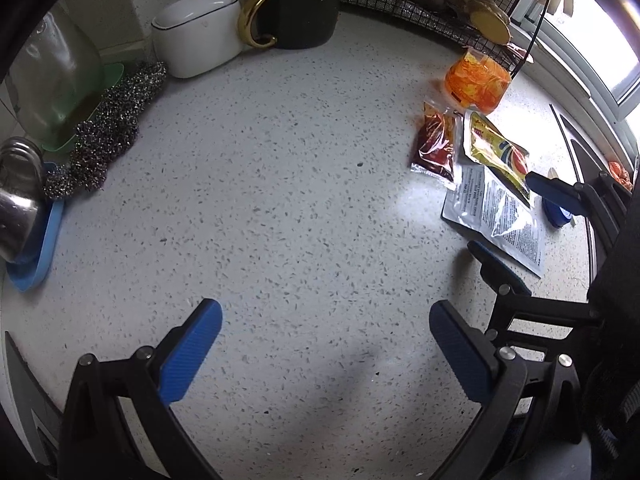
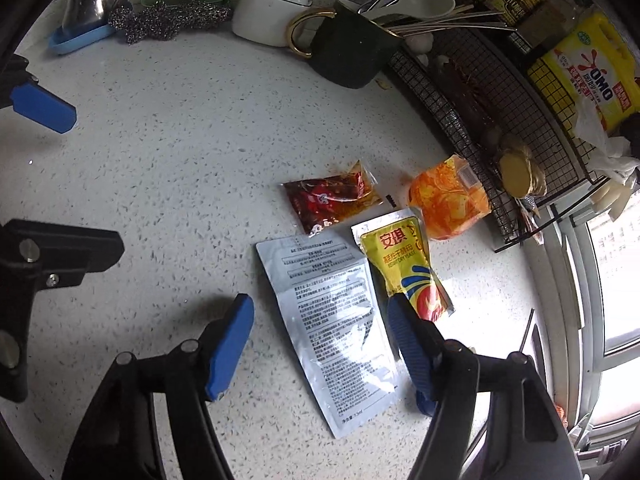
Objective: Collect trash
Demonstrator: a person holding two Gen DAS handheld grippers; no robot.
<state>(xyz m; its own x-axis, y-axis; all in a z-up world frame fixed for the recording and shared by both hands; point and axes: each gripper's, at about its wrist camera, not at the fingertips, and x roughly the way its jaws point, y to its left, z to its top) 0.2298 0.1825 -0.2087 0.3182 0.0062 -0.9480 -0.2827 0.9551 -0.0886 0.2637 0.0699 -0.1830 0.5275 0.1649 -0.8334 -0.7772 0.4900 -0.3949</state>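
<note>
Four packets lie together on the speckled counter (image 2: pixel 160 160): a flat silver printed sachet (image 2: pixel 332 320) (image 1: pixel 500 224), a yellow yeast packet (image 2: pixel 404 256) (image 1: pixel 496 148), a dark red sauce packet (image 2: pixel 332 200) (image 1: pixel 436 144) and an orange crumpled bag (image 2: pixel 448 200) (image 1: pixel 476 80). My right gripper (image 2: pixel 320 300) (image 1: pixel 503 212) is open, its fingers straddling the silver sachet; the right finger overlaps the yellow packet's lower end. My left gripper (image 1: pixel 325 306) is open over bare counter to the left of the packets, nothing between its fingers. One of its blue pads (image 2: pixel 40 108) shows in the right wrist view.
Along the back stand a black mug with a gold handle (image 2: pixel 348 52), a white lidded pot (image 2: pixel 268 12), steel wool (image 2: pixel 168 20) and a metal cup on a blue dish (image 1: pixel 36 240). A black wire rack (image 2: pixel 500 92) with a yellow detergent bag (image 2: pixel 588 72) borders the packets on the right, by a window.
</note>
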